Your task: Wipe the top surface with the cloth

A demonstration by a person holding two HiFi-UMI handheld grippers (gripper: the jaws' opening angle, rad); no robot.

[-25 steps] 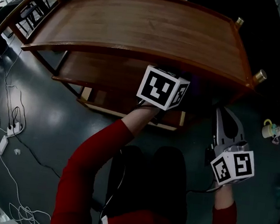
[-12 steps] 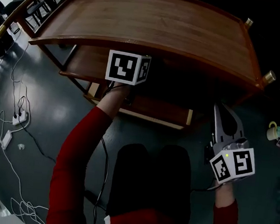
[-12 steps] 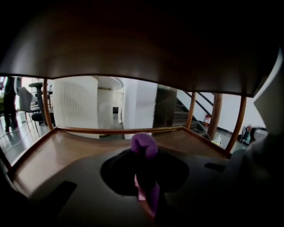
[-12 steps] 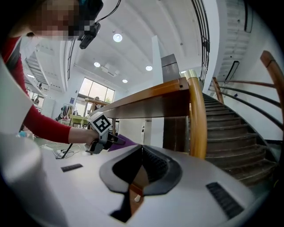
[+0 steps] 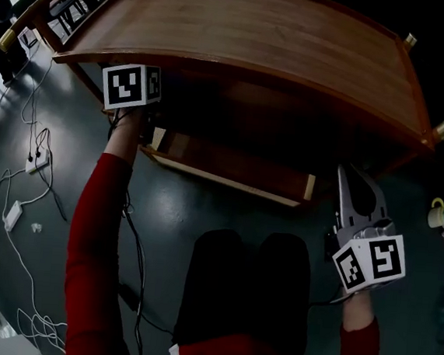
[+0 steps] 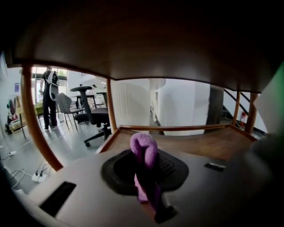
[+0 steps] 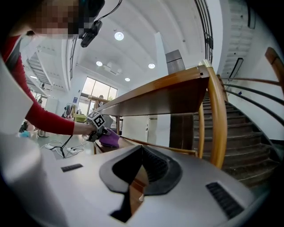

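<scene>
The wooden trolley's top surface (image 5: 251, 35) lies bare in the head view. My left gripper's marker cube (image 5: 131, 86) sits at the front left corner, just below the top's edge; its jaws are hidden under the top. In the left gripper view the left gripper (image 6: 146, 177) is shut on a purple cloth (image 6: 143, 148), over the middle shelf (image 6: 208, 146) and beneath the top. The right gripper view also catches that cloth (image 7: 109, 139) from the side. My right gripper (image 5: 356, 178) hangs low at the trolley's right front, jaws shut (image 7: 141, 155) with nothing in them.
Cables and power strips (image 5: 32, 164) trail over the dark floor at left. A small cup-like object (image 5: 442, 213) stands on the floor at right. Office chairs (image 6: 91, 113) and a standing person (image 6: 49, 95) are beyond the trolley. A staircase (image 7: 248, 146) rises on the right.
My left gripper has slid left along the underside of the top's front edge, from the middle to the left corner, still holding the cloth. The right gripper has stayed put.
</scene>
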